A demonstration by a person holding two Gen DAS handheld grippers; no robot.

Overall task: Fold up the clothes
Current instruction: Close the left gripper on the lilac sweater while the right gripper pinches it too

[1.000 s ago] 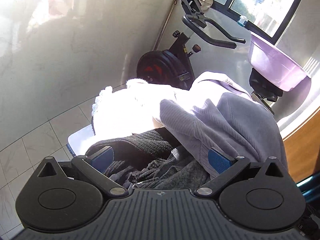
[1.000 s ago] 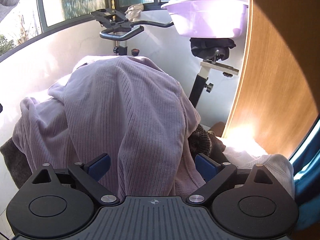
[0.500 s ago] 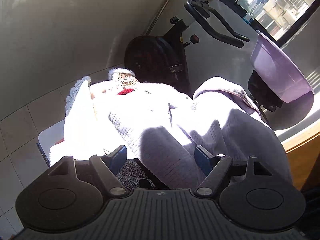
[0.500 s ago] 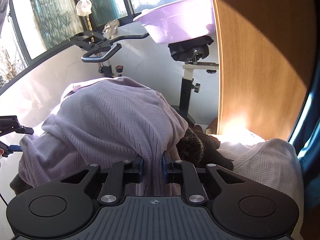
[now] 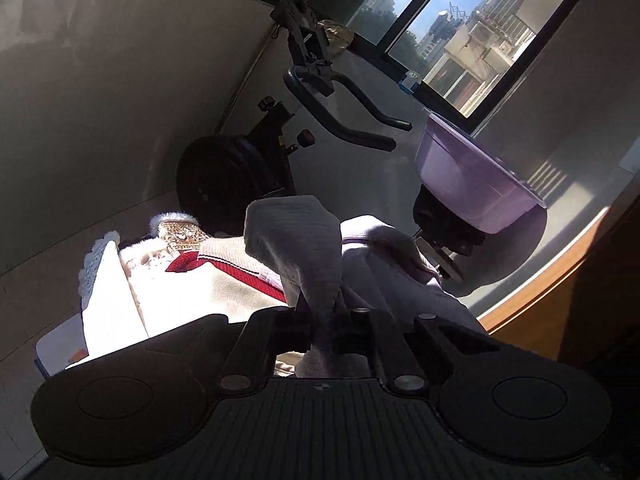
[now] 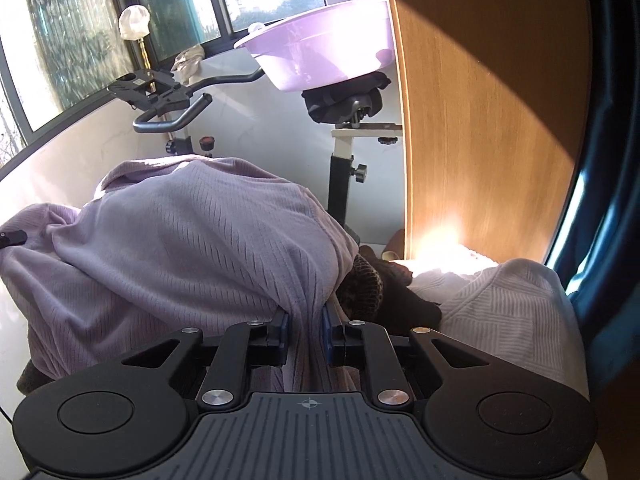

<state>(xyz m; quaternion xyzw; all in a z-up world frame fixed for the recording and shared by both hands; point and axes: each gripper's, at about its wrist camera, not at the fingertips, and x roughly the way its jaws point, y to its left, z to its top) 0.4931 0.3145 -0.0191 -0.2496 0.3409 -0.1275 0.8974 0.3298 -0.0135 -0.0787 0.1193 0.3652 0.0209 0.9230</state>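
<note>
The round lilac plastic basin (image 6: 320,52) sits on the black exercise-bike saddle (image 6: 344,102), its contents unseen; the left gripper (image 5: 322,316), jaws just closed, and the right gripper (image 6: 305,330) both pinch the ribbed lilac knit garment (image 6: 192,248).

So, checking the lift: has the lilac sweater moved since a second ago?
Yes. The lilac sweater, pinched by the left gripper, now rises before the exercise bike's flywheel.
</note>
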